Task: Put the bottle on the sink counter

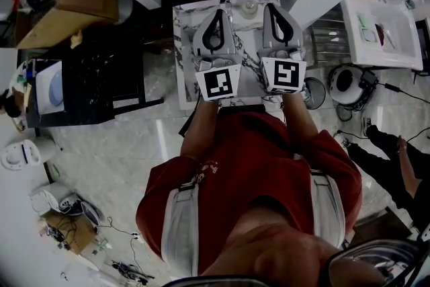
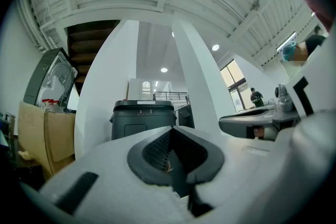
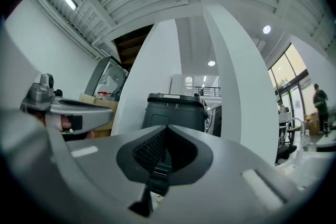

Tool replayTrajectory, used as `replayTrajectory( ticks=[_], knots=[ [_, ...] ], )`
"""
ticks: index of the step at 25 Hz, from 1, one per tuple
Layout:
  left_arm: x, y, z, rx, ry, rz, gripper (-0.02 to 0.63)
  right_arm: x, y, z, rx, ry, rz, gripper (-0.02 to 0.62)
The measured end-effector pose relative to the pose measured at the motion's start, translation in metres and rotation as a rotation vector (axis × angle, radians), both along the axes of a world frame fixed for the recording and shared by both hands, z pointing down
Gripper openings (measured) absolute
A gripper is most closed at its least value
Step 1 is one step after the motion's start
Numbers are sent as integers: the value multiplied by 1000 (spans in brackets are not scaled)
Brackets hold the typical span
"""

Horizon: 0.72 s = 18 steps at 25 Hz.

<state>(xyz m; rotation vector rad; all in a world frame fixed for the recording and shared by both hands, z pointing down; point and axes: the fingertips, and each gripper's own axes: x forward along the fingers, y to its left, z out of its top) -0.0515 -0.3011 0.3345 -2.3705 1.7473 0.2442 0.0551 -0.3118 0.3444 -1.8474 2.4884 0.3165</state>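
Surface (image 1: 185, 64) dead ahead of the person, left gripper (image 1: 220, 10) and right gripper (image 1: 275, 10) side by side above it. Small round object (image 1: 250, 7) at its far edge, between them. Cardboard box (image 1: 67, 3) far left, cabinet (image 1: 87, 84) nearer. Table (image 1: 400, 44) right, round device (image 1: 346, 80) on the floor between table and surface. Bin (image 2: 143, 118) ahead between two pillars (image 2: 102, 92)

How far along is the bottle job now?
Done: nothing that I can confirm. In hand: nothing; the left gripper and right gripper are both shut, empty, above the marble counter. Remaining: a small round thing on its far edge may be the bottle; unclear.
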Motion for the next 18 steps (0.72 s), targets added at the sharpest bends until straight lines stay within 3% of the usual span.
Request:
replayTrajectory(
  ticks=[18],
  knots=[
    [5,-4,3,0,-8,15,-6,2,-6,3,-10,16,6,2]
  ],
)
